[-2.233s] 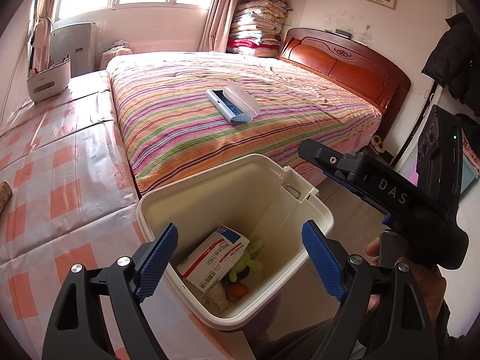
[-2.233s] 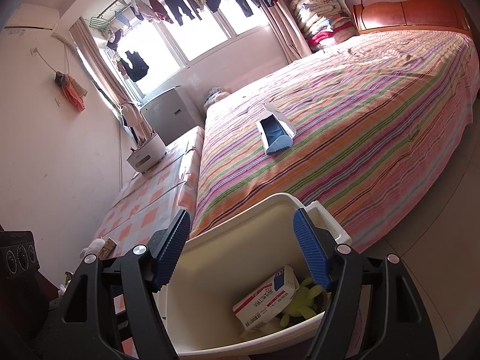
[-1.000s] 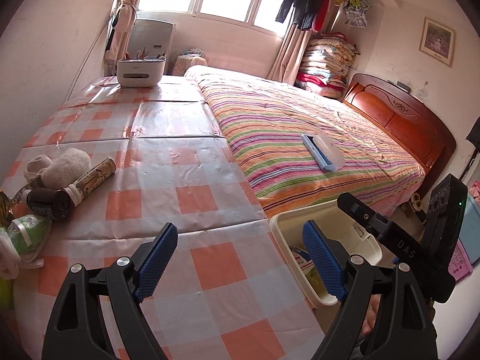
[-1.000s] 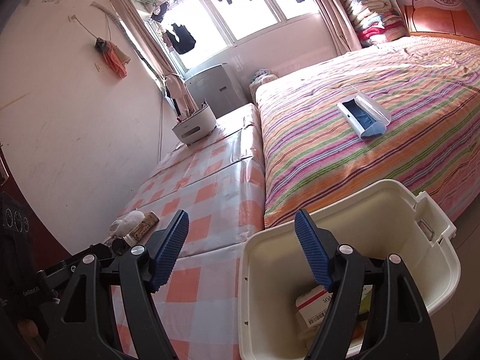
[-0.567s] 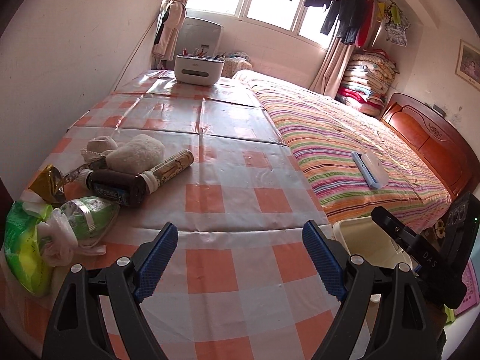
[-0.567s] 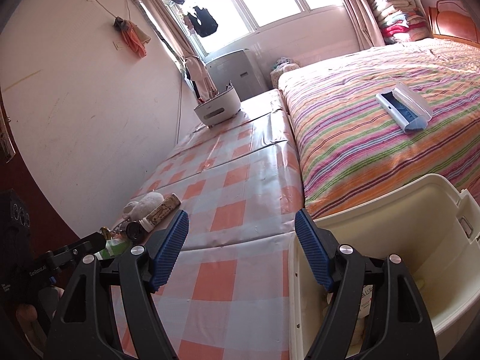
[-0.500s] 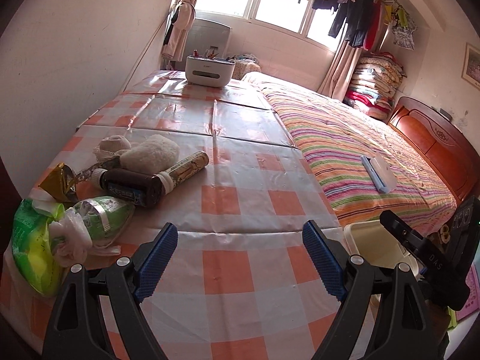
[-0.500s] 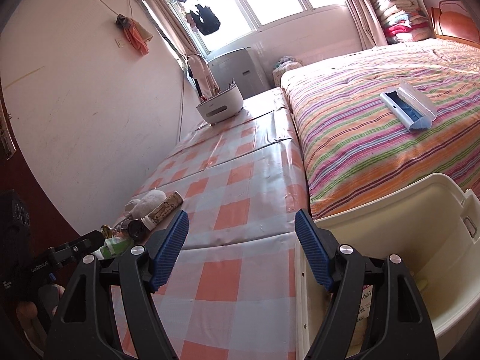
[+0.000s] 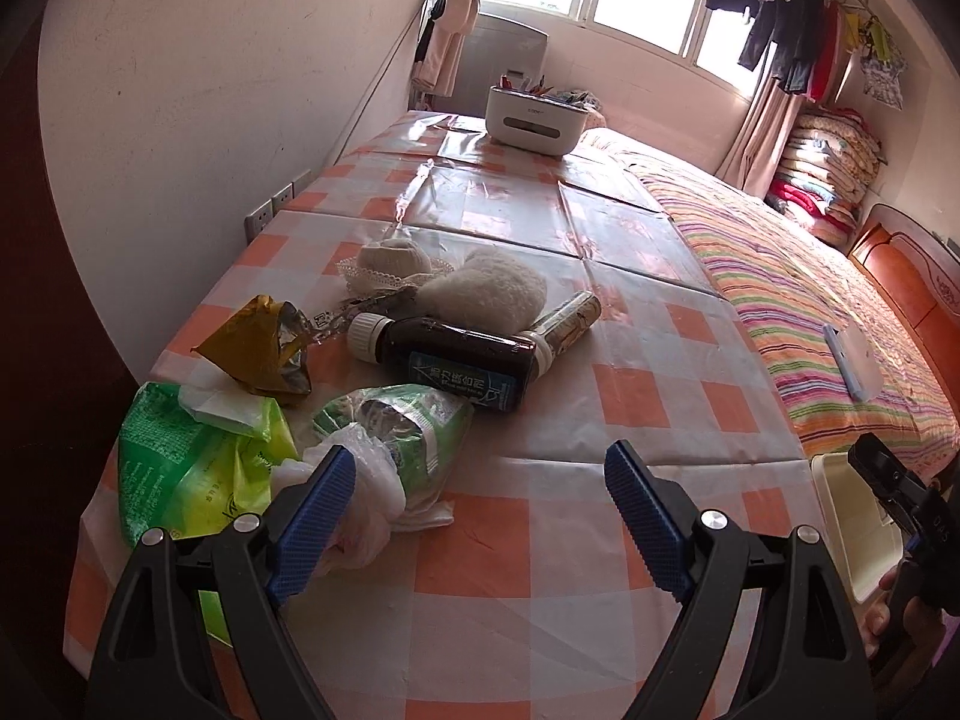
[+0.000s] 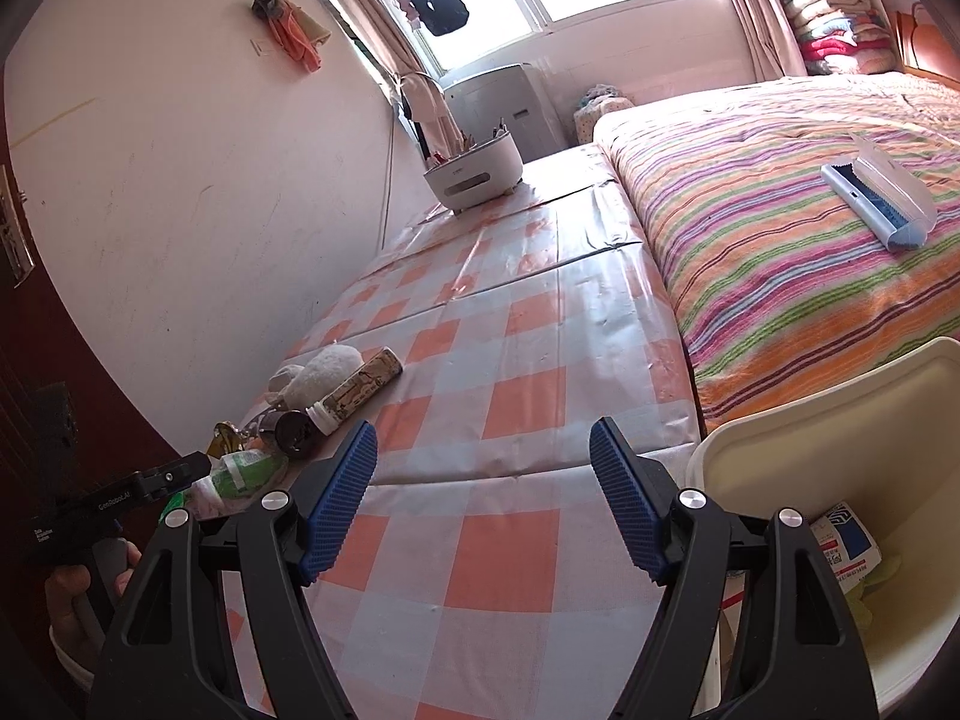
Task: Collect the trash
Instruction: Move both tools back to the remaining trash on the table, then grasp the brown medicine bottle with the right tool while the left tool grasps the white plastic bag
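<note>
A: Swinging away from the cream bin (image 10: 852, 420) is what the left gripper (image 9: 480, 498) is doing. 2 seconds back its camera was looking straight down into that bin; now the trash pile on the checked tablecloth (image 9: 600, 276) is filling the left half of its view.

B: And the jaws?

A: Both pairs are standing spread with nothing between them. The right gripper (image 10: 483, 492) is showing the same wide gap as a second ago, and it is hovering over bare cloth with the bin at its right side.

B: So where is the trash sitting?

A: At the table's near left corner: a clear plastic bag (image 9: 366, 492) just beside the left blue pad, green wrappers (image 9: 192, 468) behind it, a crumpled gold foil packet (image 9: 258, 348), then a dark brown bottle (image 9: 444, 360) lying on its side against a small patterned tube (image 9: 564, 318) and 2 fluffy white things (image 9: 480, 294) (whether those count as trash I cannot tell).

B: Meaning what for the job?

A: Some rubbish, a red-and-blue printed carton (image 10: 840, 540) among it, is already lying in the bin, so I am judging that a fresh pick is starting. The plastic bag looks the nearest candidate, though it is soft and may slip.
</note>
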The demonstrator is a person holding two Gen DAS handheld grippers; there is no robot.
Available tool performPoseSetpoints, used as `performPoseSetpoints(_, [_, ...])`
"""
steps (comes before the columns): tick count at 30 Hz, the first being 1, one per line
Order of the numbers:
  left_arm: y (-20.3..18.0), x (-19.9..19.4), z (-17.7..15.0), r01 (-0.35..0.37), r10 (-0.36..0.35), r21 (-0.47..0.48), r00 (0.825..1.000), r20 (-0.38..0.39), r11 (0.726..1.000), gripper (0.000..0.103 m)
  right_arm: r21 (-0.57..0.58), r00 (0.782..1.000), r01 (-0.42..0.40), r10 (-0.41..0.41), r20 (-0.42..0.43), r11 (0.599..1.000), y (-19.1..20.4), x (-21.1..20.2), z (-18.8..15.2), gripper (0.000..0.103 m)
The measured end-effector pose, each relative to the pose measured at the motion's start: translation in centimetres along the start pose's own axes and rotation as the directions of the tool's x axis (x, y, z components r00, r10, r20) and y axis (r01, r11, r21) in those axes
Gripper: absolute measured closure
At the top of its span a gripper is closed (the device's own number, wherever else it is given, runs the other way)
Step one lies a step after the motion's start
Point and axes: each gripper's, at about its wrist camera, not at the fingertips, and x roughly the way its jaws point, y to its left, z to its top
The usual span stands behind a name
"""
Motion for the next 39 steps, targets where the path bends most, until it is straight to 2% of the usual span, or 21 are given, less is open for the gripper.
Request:
performPoseSetpoints(8, [0.6,0.7,0.3,0.046,-0.039,0.133,0.998,-0.053,0.99,0.02,-0.072,0.993,-0.094,0.088,-0.081,0.993,4.0,4.2,1.3,0.031])
performPoseSetpoints(13, [2.2,0.5,0.6,0.121,-0.115,0.084,0.991,-0.074,0.989,0.02,-0.174,0.976,-0.169,0.141,-0.164,0.97,7.8,7.0,1.3,0.03])
performPoseSetpoints(16, [2.8,0.7,0.5,0.134,-0.127,0.075,0.988,-0.093,0.988,0.02,-0.239,0.958,-0.233,0.181,-0.223,0.943,10.4,8.6,1.5,0.03])
performPoseSetpoints(23, [3.5,1.4,0.5,0.148,-0.141,0.052,0.982,-0.122,0.988,0.02,-0.345,0.924,-0.327,0.22,-0.313,0.88,15.6,12.0,1.5,0.031])
performPoseSetpoints(26, [3.8,1.6,0.4,0.158,-0.152,0.032,0.979,-0.133,0.987,0.02,-0.401,0.915,-0.345,0.207,-0.347,0.849,17.5,13.4,1.5,0.036])
performPoseSetpoints(30, [4.1,2.0,0.3,0.157,-0.151,0.036,0.978,-0.141,0.987,0.02,-0.438,0.891,-0.379,0.193,-0.412,0.815,19.4,15.8,1.5,0.045])
performPoseSetpoints(33, [4.0,2.1,0.2,0.164,-0.154,0.051,0.976,-0.155,0.985,0.02,-0.433,0.866,-0.401,0.18,-0.466,0.807,20.2,17.6,1.6,0.051])
performPoseSetpoints(39, [4.0,2.1,-0.1,0.192,-0.177,0.072,0.968,-0.18,0.979,0.02,-0.454,0.839,-0.396,0.113,-0.533,0.798,21.1,20.8,1.2,0.053])
